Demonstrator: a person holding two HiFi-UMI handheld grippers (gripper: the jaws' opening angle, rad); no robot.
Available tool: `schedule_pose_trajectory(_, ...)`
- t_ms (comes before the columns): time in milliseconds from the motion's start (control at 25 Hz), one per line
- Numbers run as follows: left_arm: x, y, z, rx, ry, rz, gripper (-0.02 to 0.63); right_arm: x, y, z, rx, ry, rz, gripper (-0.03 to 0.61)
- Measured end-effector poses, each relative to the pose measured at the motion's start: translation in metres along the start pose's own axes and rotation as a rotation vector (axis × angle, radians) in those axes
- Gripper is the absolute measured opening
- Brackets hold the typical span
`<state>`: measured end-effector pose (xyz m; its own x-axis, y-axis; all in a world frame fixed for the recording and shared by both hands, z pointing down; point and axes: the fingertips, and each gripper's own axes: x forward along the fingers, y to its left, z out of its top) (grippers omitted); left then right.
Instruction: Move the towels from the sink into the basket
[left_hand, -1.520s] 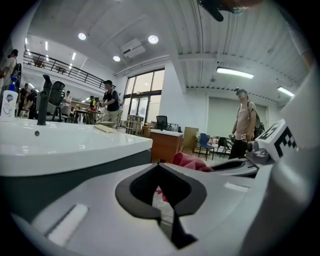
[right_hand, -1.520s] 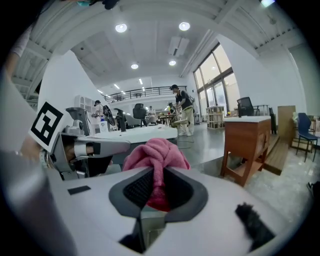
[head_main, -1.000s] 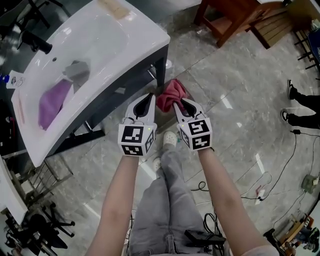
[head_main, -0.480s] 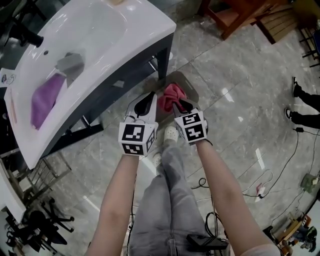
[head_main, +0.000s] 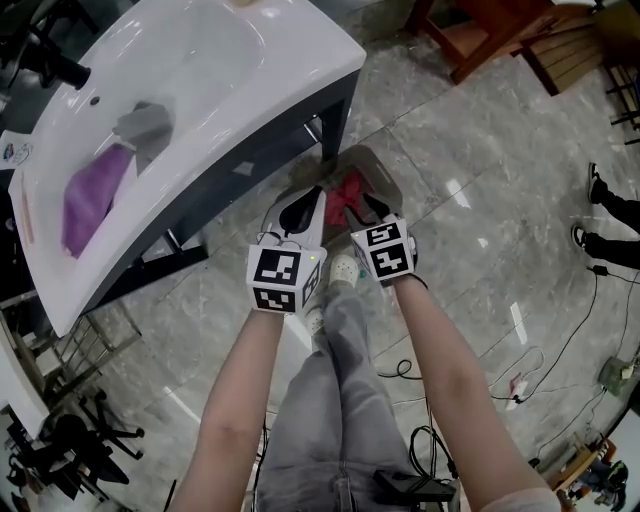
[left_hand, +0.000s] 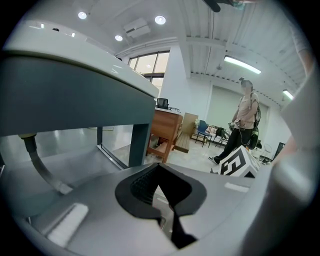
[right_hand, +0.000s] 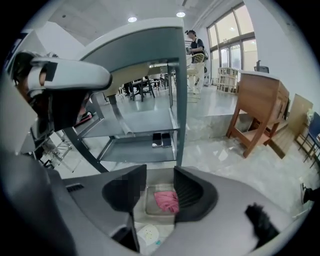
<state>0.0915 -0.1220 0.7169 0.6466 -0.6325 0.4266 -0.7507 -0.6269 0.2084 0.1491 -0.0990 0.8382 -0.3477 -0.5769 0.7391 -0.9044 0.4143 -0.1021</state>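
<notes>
Under us runs a grey marble floor (head_main: 470, 150), and on it stands the biggest thing in sight, a white sink (head_main: 260, 70) on a dark stand (head_main: 250, 160), filling the upper left of the head view. A black tap (head_main: 55, 68) sits at the sink's far left end.

Two towels lie in the basin: a purple towel (head_main: 88, 198) stretched along the left part and a smaller grey towel (head_main: 143, 125) bunched just above it, the two touching at one end.

Just past the sink's near corner, a shallow basket (head_main: 362, 160) rests on the floor. In it lies a red towel (head_main: 348, 190), crumpled into a heap. We see our own grey trouser legs below (one pale shoe shows between the grippers).

Our right gripper (head_main: 368, 205) points steeply down over the basket. Its jaws have just been opening and now stand apart – through the gap the right gripper view shows the red towel (right_hand: 166, 200) on the basket's bottom, clear of both pads.

Our left gripper (head_main: 314, 196) hangs just beside it, on the sink's side of the basket. Its jaws meet at the tips with nothing between them – the left gripper view shows only the stand's leg and the room beyond.
</notes>
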Motion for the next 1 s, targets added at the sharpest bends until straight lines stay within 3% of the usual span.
schedule_pose_trajectory(320,-0.008,-0.008,0.009,0.017,0.005,-0.015,0.006,-0.017,0.012,0.019,0.005,-0.027,0.053,0.173)
schedule_pose_trajectory(440,-0.012,-0.010,0.016,0.012,-0.002,-0.004,0.006,-0.030,0.015,0.030,-0.006,-0.057,0.043,0.044)
schedule_pose_trajectory(520,-0.017,-0.012,0.022,0.006,-0.009,0.002,0.006,-0.039,0.018,0.035,0.017,-0.073,0.058,0.025)
schedule_pose_trajectory(720,-0.030,-0.019,0.034,0.001,-0.015,-0.003,0.006,-0.064,0.037,0.049,-0.044,-0.089,0.122,0.017)
schedule_pose_trajectory(840,-0.039,-0.022,0.042,0.006,-0.016,0.002,0.006,-0.079,0.045,0.062,-0.087,-0.102,0.122,0.017)
schedule_pose_trajectory(1000,-0.050,-0.027,0.058,0.015,-0.021,0.009,0.006,-0.102,0.044,0.082,-0.068,-0.136,0.101,0.017)
